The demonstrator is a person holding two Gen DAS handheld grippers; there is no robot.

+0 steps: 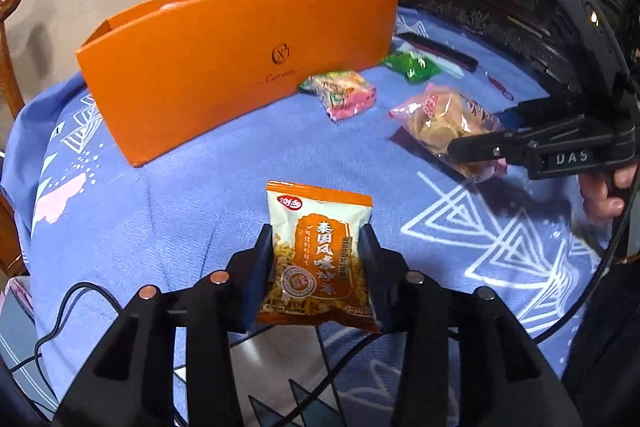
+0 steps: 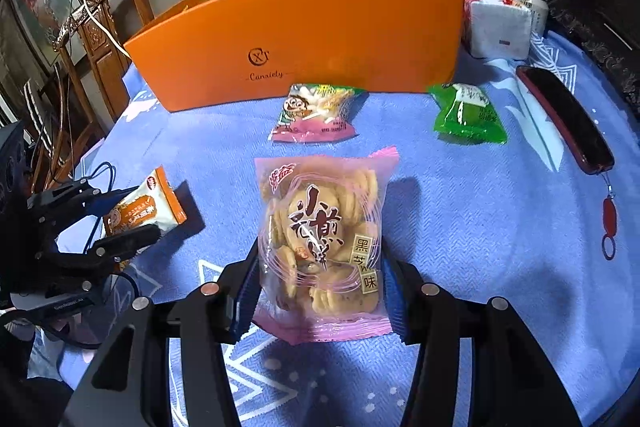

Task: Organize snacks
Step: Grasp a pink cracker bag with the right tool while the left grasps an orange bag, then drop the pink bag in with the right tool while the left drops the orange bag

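Each hand-held gripper clenched a snack: left [image 1: 318,239] the orange packet [image 1: 318,255], right [image 2: 320,267] the pink biscuit bag [image 2: 320,239], both lengthwise toward the orange box [image 2: 304,39]; two packets [image 2: 314,115] lay between.

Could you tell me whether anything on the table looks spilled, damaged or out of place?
Nothing stands out: no spill or tear shows. The pink-and-green packet and green packet simply lie loose before the orange box.

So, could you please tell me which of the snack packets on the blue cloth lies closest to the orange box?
The pink-and-green cartoon-printed packet, almost touching the orange cardboard box. The green packet lies slightly farther; both others sit in tongs.
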